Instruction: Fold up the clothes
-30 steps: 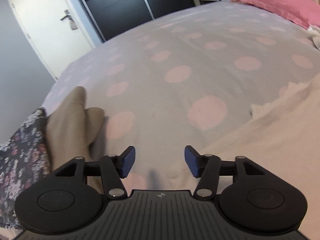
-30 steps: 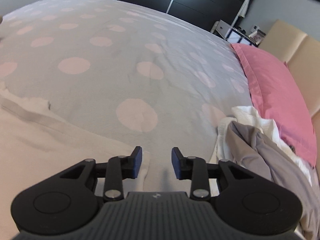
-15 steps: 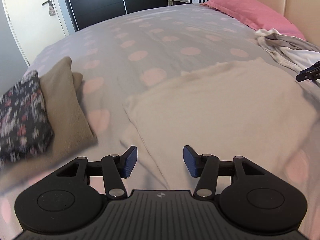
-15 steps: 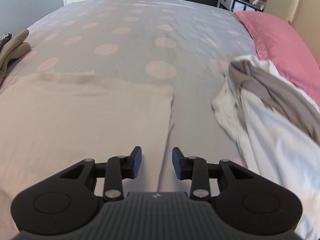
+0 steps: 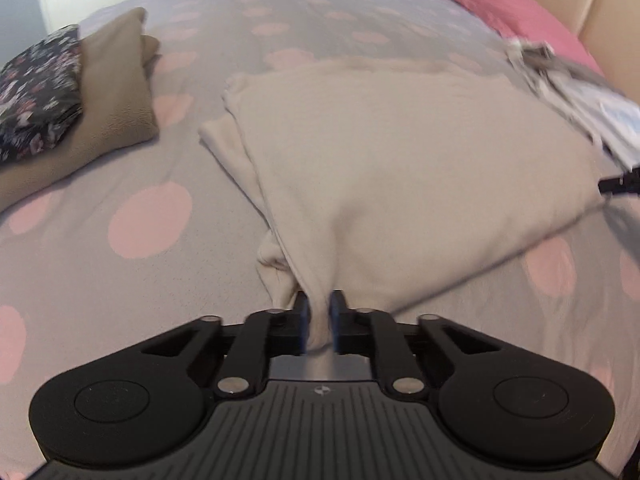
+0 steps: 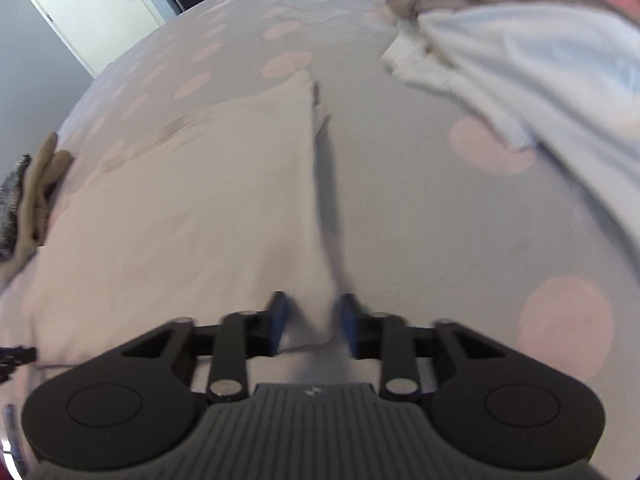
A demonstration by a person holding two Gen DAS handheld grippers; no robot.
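Here the bed cover [image 5: 240, 184], grey with pink dots, fills both views, and on it lies the cream garment [image 5: 400, 152], folded flat into a wide rectangle with a second layer that shows along its left edge. It lies in the middle of the bed, between the folded pile and the loose clothes. My left gripper [image 5: 319, 322] points steeply down at the near left corner of the cream garment; its jaws are pressed together on a bunch of this cloth, which rises in a small ridge between the blue pads. My right gripper [image 6: 313, 322] also points down, at the near right corner; its jaws are closing, with the cloth edge between them. To the left, the folded tan garment [image 5: 116, 92] lies with the dark floral garment [image 5: 36, 92] resting on top. To the right, well apart, a white and grey heap of clothes [image 6: 520, 56] lies unfolded beside the pink pillow [image 5: 512, 12].
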